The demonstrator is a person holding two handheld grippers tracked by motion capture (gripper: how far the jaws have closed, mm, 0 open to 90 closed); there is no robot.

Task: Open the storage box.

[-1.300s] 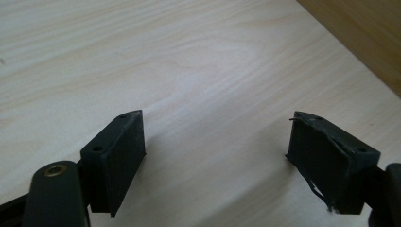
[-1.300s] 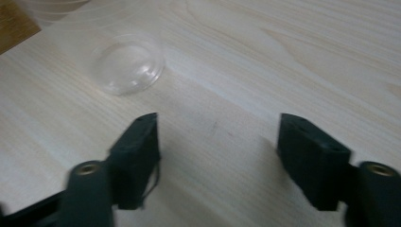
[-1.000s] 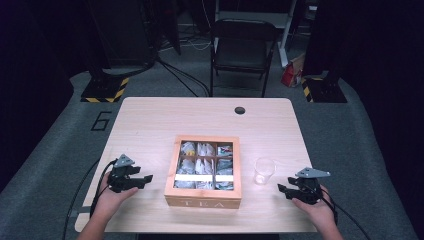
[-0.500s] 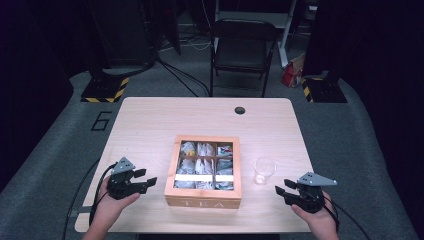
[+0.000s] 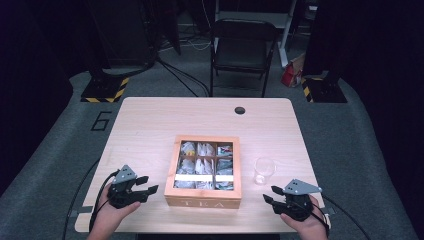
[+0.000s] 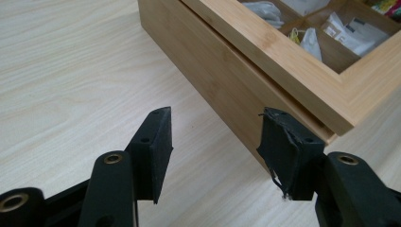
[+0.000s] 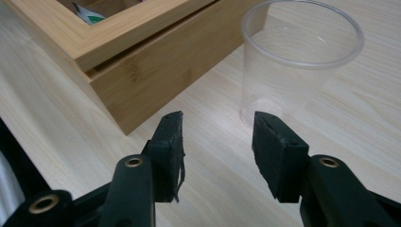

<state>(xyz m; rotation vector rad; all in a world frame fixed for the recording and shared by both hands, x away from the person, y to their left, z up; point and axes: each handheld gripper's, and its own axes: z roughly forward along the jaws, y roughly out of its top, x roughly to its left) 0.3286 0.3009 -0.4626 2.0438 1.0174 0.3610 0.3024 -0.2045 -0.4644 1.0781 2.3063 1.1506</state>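
Observation:
A wooden tea box (image 5: 202, 201) with a windowed lid sits shut at the table's middle front, with tea bags visible inside. Its side wall (image 6: 222, 75) lies just ahead of my left gripper (image 6: 215, 118), and its corner (image 7: 156, 71) shows in the right gripper view. A clear plastic cup (image 5: 264, 171) stands upright right of the box, just beyond my right gripper (image 7: 217, 118). My left gripper (image 5: 147, 186) is open and its jaws have just been closing on nothing. My right gripper (image 5: 270, 196) is open too, slightly narrowed, with nothing between its pads.
The light wooden table (image 5: 150, 125) has a round cable hole (image 5: 240, 110) near its far edge. A black folding chair (image 5: 242, 50) stands behind the table. Both hands rest near the front edge, with cables trailing off it.
Both hands have drawn back toward the table's near edge. Both pairs of jaws stand a little narrower than before. The box and cup have not moved.

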